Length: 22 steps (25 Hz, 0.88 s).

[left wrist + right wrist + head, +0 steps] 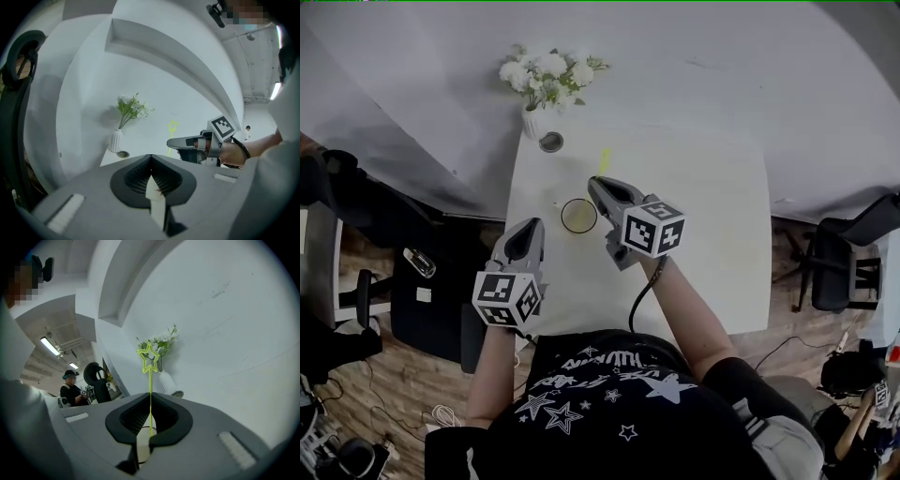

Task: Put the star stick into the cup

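**Item: star stick** (149, 357). Thin yellow-green rod with an open star at one end. It was pinched low on its shaft between the closed jaws of the right gripper (150, 401). Its long axis stood upright, star uppermost, and a short stub appeared to reach below the jaws. It was clear of the tabletop (703, 234) and not yet in the cup.

**Item: cup** (578, 216). Round and open-mouthed, it stood upright on the tabletop. In the head view it sat just beside the right gripper's tip, on the side toward the person and toward the left gripper. How high the stick's foot hung above the rim could not be read.

**Item: right gripper.** Clamped on the stick and pointed away from the person, it was the nearer of the two to the cup. Judgement: the stick's foot had still to be carried back over the cup's mouth and lowered along its upright axis.

**Item: left gripper** (151, 161). Jaws together with nothing between them. It was held near the cup on the opposite side and touched nothing.

**Other holdings.** Vase of white flowers (546, 75) at the far edge of the tabletop, with a small round object (550, 142) just beside it. Both were well apart from the cup.
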Tool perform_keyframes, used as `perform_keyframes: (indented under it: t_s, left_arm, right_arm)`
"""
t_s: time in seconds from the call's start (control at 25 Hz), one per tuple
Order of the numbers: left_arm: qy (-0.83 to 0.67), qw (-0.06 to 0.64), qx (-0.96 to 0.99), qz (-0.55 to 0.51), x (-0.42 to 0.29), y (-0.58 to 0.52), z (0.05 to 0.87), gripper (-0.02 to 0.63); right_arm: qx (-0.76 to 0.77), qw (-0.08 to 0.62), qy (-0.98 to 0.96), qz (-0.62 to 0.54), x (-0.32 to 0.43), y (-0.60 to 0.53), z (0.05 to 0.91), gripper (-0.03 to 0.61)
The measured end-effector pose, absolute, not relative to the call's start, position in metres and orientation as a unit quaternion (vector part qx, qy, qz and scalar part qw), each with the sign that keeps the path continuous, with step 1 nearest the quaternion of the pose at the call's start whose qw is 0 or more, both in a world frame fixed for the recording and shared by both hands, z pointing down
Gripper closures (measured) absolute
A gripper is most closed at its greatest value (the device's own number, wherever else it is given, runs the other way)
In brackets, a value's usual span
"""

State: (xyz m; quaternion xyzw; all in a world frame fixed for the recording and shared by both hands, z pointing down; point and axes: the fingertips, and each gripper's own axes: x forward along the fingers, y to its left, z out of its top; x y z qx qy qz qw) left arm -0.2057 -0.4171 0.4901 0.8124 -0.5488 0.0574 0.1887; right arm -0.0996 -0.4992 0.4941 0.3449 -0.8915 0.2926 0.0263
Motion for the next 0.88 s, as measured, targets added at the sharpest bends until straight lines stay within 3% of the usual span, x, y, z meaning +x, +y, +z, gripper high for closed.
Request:
perform_keyframes:
  t_s: [0.56,0.88]
  left_arm:
    - [-0.548,0.206,0.808,0.065,-0.205,-0.423,0.506,0.611]
    - [-0.547,0.203,0.810,0.066,-0.206,-0.423,0.506,0.611]
  right_arm:
    - [0.345,0.027,-0.887,0.305,-0.097,-0.508,0.511,0.547]
    - [0.343,0.057,-0.884,0.312,-0.097,-0.504,0.526,0.453]
